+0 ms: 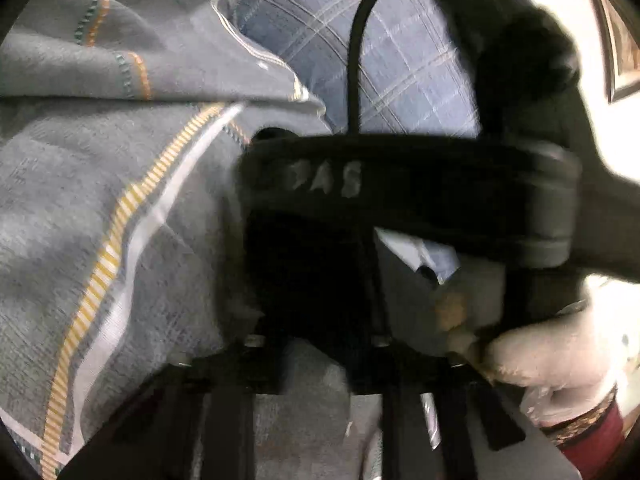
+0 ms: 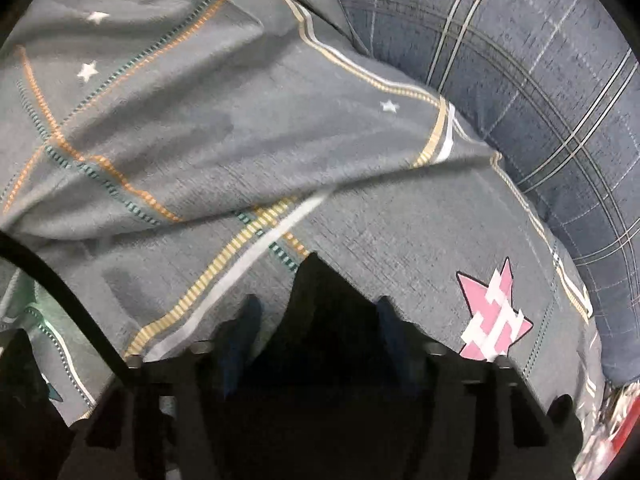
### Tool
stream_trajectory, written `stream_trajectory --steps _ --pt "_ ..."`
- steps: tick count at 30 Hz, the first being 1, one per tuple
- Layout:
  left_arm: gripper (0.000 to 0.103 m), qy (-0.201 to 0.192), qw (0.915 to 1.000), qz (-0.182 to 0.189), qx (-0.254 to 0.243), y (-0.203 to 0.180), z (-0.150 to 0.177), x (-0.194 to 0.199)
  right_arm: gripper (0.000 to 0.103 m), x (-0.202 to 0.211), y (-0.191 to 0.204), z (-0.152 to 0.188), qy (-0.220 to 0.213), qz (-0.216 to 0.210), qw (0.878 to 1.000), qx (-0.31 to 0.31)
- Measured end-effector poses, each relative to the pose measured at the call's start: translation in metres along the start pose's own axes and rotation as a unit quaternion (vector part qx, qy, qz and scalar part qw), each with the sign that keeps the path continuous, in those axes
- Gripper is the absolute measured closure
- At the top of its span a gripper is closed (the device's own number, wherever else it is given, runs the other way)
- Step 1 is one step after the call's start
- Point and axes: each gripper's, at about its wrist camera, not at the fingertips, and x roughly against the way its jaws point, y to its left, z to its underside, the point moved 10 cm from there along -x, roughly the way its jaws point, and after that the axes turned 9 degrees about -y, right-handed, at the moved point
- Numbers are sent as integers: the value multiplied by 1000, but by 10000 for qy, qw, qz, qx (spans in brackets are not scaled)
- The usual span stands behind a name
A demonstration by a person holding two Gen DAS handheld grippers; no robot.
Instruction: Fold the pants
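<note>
In the right wrist view my right gripper [image 2: 316, 304] is shut on black pants fabric [image 2: 320, 360], which bunches in a dark peak between the blue-padded fingers [image 2: 244, 332] above the grey bedspread [image 2: 200, 120]. In the left wrist view my left gripper [image 1: 312, 312] is shut on dark pants fabric [image 1: 300, 272] that fills the space between its fingers. The other gripper's black body [image 1: 420, 184], marked with white letters, crosses right in front of it. A white-gloved hand [image 1: 552, 356] holds that gripper at the lower right.
The bed is covered by a grey spread with yellow, white and orange stripes [image 1: 100, 272], small stars and a pink star patch [image 2: 494, 316]. A blue plaid pillow [image 2: 540, 100] lies at the far right. A black cable [image 1: 356, 60] arcs overhead. A picture frame [image 1: 620, 48] hangs on the wall.
</note>
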Motion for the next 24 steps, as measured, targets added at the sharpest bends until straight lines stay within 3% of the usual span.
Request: stream_trajectory --steps 1,3,9,14,18,24 --pt "99 8 10000 -27 31 1 4 0 84 3 -3 0 -54 122 9999 29" --pt "99 -69 10000 -51 39 -1 7 4 90 13 -7 3 -156 -6 9998 -92" --pt "99 -205 9987 -188 -435 -41 9 17 91 64 -33 13 -729 -318 9953 -544" --pt "99 -79 9960 -170 -875 -93 24 1 91 106 -73 26 -1213 -636 9835 -1181" --pt "99 159 9909 -318 -1299 -125 43 -30 91 131 -124 56 -1578 -846 9653 -1899" --pt "94 636 9840 -479 -1597 -152 80 -90 91 126 -216 122 -1839 -1079 9280 -3055"
